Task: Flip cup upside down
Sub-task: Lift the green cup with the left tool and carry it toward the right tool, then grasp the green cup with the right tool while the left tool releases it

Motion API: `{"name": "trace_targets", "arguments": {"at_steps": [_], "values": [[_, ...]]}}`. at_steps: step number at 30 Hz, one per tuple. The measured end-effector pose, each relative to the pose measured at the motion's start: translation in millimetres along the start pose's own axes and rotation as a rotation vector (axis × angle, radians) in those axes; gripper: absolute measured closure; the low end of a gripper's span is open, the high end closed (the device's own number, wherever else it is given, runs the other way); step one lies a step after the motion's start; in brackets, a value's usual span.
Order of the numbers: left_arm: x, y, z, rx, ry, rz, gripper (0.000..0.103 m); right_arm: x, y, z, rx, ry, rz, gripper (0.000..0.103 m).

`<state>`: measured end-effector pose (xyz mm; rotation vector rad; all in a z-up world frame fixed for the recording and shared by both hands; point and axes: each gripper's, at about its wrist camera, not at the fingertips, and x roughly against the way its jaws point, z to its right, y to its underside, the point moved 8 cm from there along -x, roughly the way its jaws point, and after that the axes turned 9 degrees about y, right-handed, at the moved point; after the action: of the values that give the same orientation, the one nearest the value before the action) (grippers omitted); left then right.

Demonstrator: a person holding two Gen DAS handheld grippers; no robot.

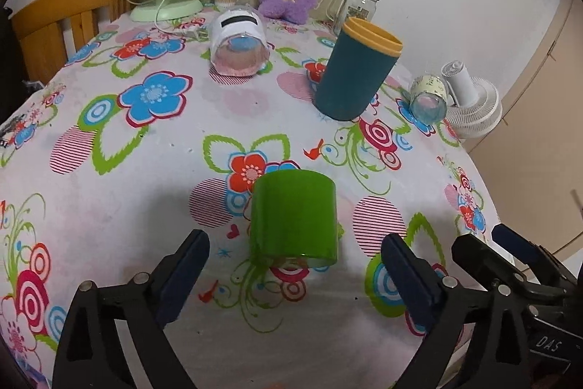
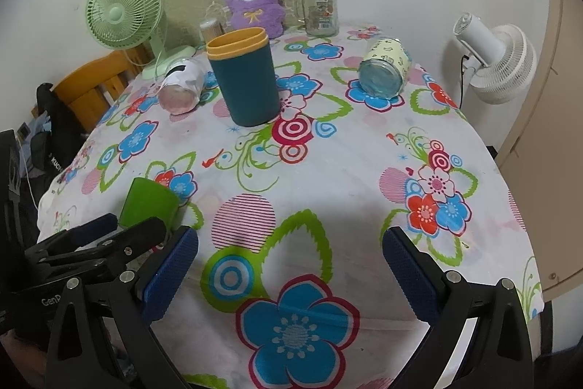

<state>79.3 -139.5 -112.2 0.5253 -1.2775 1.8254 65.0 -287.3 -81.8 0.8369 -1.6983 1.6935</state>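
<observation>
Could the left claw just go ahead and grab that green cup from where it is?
Probably yes. The left claw is open, and the green cup stands mouth-down right ahead, roughly centred between its fingers, with only bare tablecloth around it. The teal cup stands well behind.

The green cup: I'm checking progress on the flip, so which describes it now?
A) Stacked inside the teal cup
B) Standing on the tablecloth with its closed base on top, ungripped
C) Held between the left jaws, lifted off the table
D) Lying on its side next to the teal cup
B: the green cup stands on the tablecloth with its closed base up, and the left gripper has its jaws wide open, short of touching it.
</observation>
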Motion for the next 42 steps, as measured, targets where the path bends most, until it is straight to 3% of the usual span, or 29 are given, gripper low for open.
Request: {"name": "trace_targets", "arguments": {"at_steps": [9, 18, 29, 33, 38, 42], "values": [[23.0, -1.2, -23.8, 0.019, 0.002, 0.029, 0.004, 5.4, -4.7, -26.1, 0.051, 0.008, 0.017, 0.001], [60.4, -3.7, -69.8, 0.051, -0.075, 0.098, 0.000, 6.4, 1.9, -83.8, 0.159, -0.018, 0.012, 0.001], [95.9, -8.0, -131.5, 0.114, -0.151, 0.154, 0.000, 4.3, 4.9, -120.1, 0.207, -0.003, 0.016, 0.001], [94.5, -4.8, -145.5, 0.108, -0.156, 0.128, 0.000, -1.9, 6.0, -127.6, 0.215, 0.040, 0.016, 0.001], [86.9, 0.1, -147.4, 0.013, -0.157, 0.068, 0.000, -8.2, 4.4, -136.2, 0.197, 0.034, 0.001, 0.001], [81.5, 1.9, -144.5, -0.046, -0.096, 0.020, 0.000, -14.4, 3.9, -138.7, 0.185, 0.049, -0.011, 0.001]]}}
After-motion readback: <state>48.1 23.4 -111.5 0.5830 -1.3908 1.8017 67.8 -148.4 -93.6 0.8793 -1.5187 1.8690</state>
